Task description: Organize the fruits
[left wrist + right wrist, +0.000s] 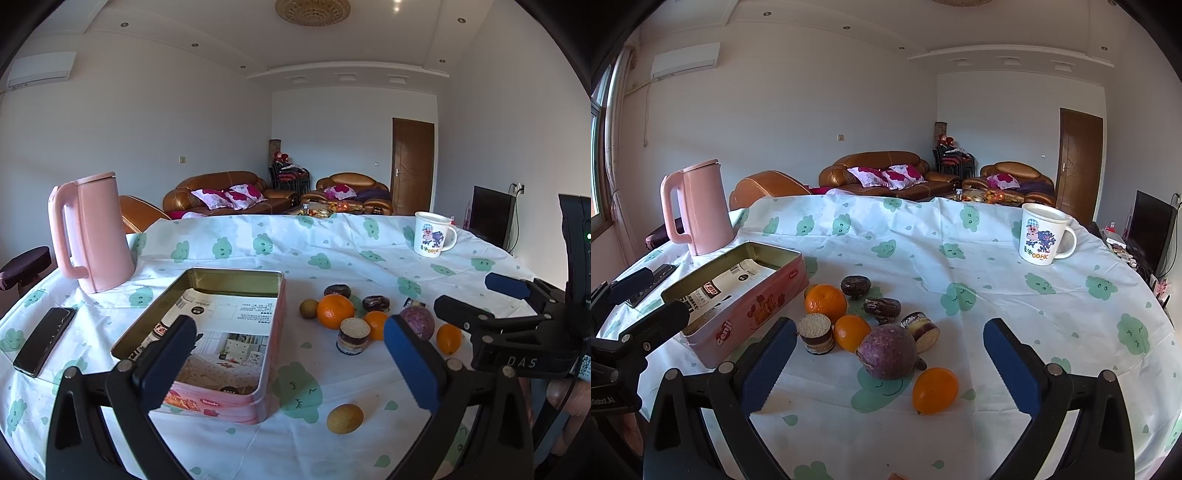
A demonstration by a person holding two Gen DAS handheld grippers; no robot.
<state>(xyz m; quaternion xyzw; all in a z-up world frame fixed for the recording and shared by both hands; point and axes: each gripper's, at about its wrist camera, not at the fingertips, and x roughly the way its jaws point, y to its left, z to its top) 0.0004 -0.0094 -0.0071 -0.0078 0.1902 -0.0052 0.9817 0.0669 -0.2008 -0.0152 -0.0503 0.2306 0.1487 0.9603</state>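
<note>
An open pink tin (pixel 236 402) (pixel 746 321), lined with a printed sheet, stands on the table at left. Right of it lies a cluster: a large orange (pixel 334 311) (pixel 825 302), small oranges (pixel 850 332) (pixel 934 389), a purple passion fruit (pixel 886 350) (pixel 417 320), two dark dates (pixel 856 286) (pixel 882 307), wrapped snack rolls (pixel 354 336) (pixel 815 333) (pixel 921 330) and brownish-yellow fruits (pixel 344 418) (pixel 308 307). My left gripper (pixel 290 363) is open and empty over the tin's near right side. My right gripper (pixel 890 365) is open and empty around the passion fruit area.
A pink kettle (pixel 92 232) stands at the back left, a black phone (pixel 44 339) lies left of the tin, and a cartoon mug (pixel 1043 234) stands at the back right. The round table's cloth (pixel 997 295) has green prints. Sofas stand behind.
</note>
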